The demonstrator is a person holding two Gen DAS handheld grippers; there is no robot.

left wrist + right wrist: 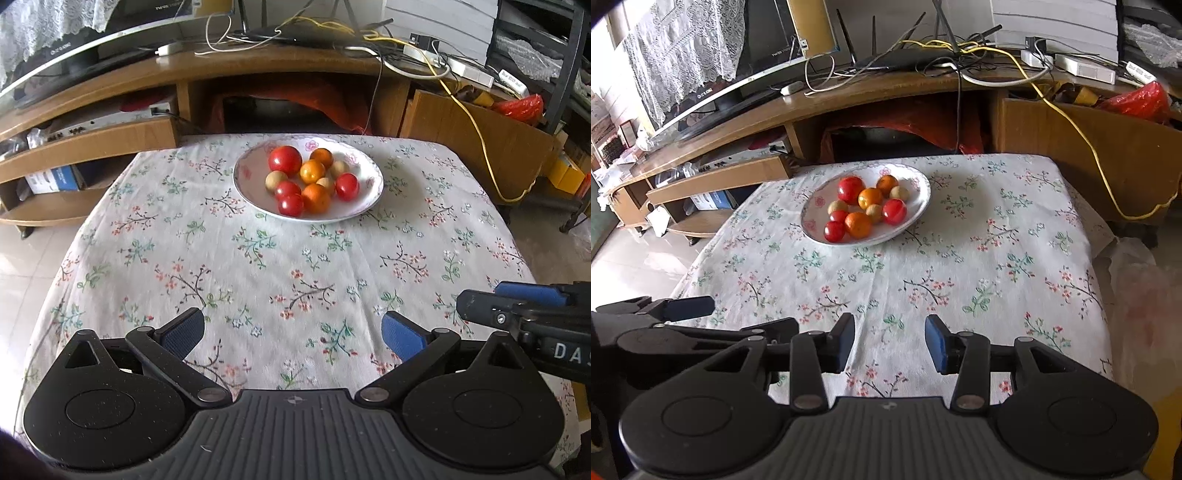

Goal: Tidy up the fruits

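The left wrist view shows the plate (364,192) of fruit near the 12 o'clock edge of the table (258,258), with the right tongs (517,310) poking in at 3 o'clock. The right wrist view shows the same plate (919,199) toward 11 o'clock on the table (960,266), the left tongs (713,317) entering at 9 o'clock, and a pale plastic bag (1137,280) off the table's edge at 3 o'clock, which the other view does not show.

The left tongs (293,334) are spread wide, blue pads apart over the flowered cloth, holding nothing. The right tongs (890,343) are spread too, less widely, and also hold nothing. Both hover near the 6 o'clock side of the table, well apart from the plate.

On the plate lie red tomatoes (284,160), oranges (312,171) and small tan fruits (276,181), bunched together and touching.
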